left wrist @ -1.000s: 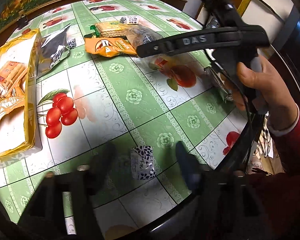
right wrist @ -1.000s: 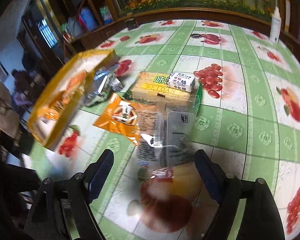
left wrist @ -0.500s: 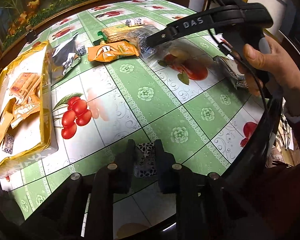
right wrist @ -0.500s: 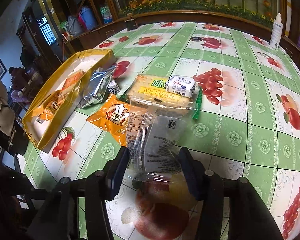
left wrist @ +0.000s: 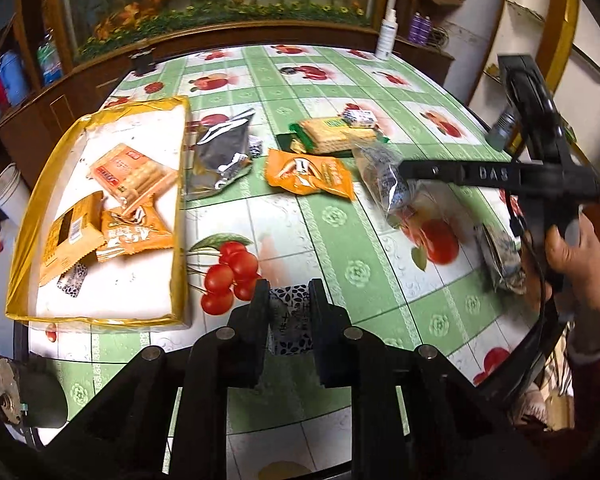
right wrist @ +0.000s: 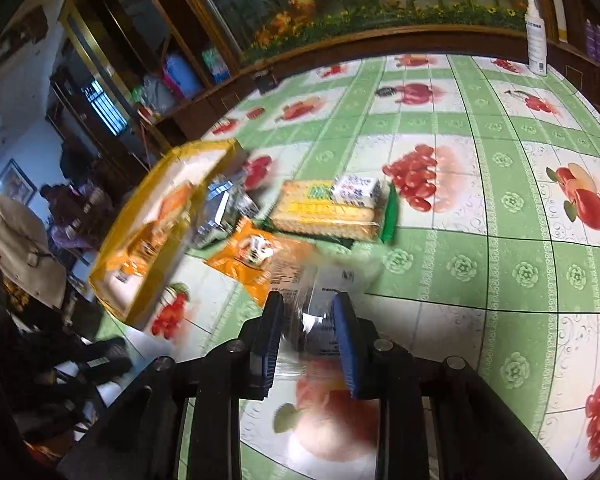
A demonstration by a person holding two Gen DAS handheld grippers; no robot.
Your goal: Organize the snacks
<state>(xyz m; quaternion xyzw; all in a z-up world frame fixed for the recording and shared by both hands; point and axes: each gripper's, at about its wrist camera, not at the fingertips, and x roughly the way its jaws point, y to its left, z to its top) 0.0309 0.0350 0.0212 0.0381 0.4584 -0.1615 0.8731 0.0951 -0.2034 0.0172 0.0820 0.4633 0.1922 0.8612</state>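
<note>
Raised letters "DAS" on the black arm of the right gripper (left wrist: 396, 170), right side. Print on the cracker pack (right wrist: 328, 212) and other wrappers too blurred to read.

Bare tablecloth (left wrist: 340, 240) is lying open across the centre of the left wrist view. The yellow tray (left wrist: 178, 216) is blocking the left, snack packets (left wrist: 308, 172) are crowding the upper middle, and the right gripper (left wrist: 400, 170) is reaching across from the right.
</note>
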